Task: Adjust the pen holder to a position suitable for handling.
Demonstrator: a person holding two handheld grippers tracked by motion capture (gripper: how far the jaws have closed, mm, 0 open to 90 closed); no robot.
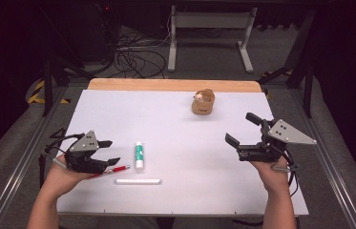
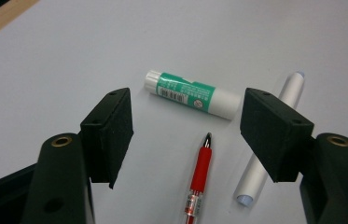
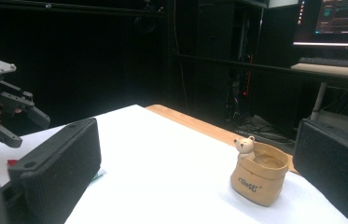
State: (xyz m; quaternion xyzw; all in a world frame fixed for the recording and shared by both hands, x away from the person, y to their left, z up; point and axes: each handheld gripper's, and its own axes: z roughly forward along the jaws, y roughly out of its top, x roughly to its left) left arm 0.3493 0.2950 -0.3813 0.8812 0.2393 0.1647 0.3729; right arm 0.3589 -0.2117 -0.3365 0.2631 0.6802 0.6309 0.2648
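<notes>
While nothing is lifted yet, the high view shows the left gripper low at the near left of the white table, its jaws parted around the barrel of a red pen. Taking that pen as the landmark: a green glue stick lies just beyond its tip, a white marker just to its right near the front edge, and a tan bear-shaped pot stands well apart at the far side. The right gripper hovers wide open and empty, well apart to the right.

From the left gripper view, the pen lies between the open pads, untouched; glue stick ahead, marker partly behind one pad. Grasping remains to be done.

From the right gripper view, bare tabletop stretches to the pot, leaving free room.
</notes>
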